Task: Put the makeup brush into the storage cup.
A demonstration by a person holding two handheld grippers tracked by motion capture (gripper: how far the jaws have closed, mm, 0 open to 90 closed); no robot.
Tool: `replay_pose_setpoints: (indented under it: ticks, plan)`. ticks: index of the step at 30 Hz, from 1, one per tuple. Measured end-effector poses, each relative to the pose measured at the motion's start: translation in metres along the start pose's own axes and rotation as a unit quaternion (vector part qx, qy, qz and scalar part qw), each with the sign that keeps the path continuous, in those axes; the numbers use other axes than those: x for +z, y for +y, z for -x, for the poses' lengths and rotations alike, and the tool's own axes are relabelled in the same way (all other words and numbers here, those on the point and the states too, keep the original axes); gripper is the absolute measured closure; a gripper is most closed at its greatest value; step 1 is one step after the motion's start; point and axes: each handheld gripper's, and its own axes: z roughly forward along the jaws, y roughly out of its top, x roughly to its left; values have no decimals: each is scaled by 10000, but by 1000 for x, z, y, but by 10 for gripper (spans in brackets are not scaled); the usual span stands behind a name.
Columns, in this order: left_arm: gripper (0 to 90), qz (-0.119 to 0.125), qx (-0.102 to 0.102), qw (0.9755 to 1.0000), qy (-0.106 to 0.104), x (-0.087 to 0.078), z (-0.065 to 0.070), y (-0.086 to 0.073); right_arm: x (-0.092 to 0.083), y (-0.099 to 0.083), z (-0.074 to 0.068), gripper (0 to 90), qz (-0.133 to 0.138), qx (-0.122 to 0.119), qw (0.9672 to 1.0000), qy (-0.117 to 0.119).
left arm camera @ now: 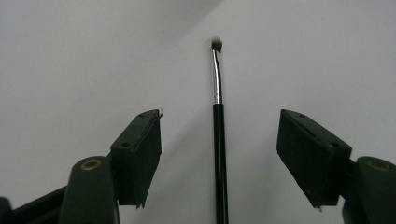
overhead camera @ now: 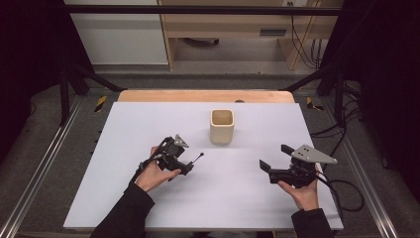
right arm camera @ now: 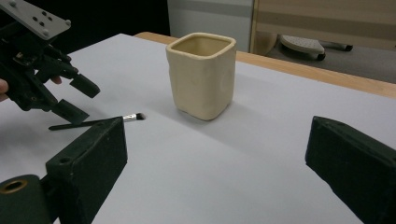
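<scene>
I'm straddling the brush (left arm camera: 218, 140) with my left gripper (left arm camera: 219, 158), jaws apart (nothing pinched yet); I'm centring it, lowering before closing, right gripper (right arm camera: 215, 158) idling open.

Black sleeves, black grippers (overhead camera: 191, 164) — grey plates, perhaps screwed — trailing black cables.

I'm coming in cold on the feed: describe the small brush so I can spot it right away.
Start at the white table top and find the cream square cup near its middle. In front of the cup and to the left lies the small brush, flat on the surface, between the open jaws of the left gripper. It is the one thin thing there: black handle, silver ferrule, small tuft.
</scene>
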Motion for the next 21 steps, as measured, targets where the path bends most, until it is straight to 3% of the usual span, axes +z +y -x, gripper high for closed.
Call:
replay_pose_setpoints:
  ticks: [4, 14, 21]
  plan:
    - [316, -200, 14, 9998, 16, 7, 0, 6, -1, 0, 1, 59, 1, -1, 10000, -9]
    - [506, -710, 156, 9973, -138, 23, -1, 18, -2, 1, 1, 59, 24, -1, 10000, -1]
    - [625, -819, 67, 9964, -191, 26, -3, 18, -1, 1, 1, 59, 11, -3, 10000, 3]
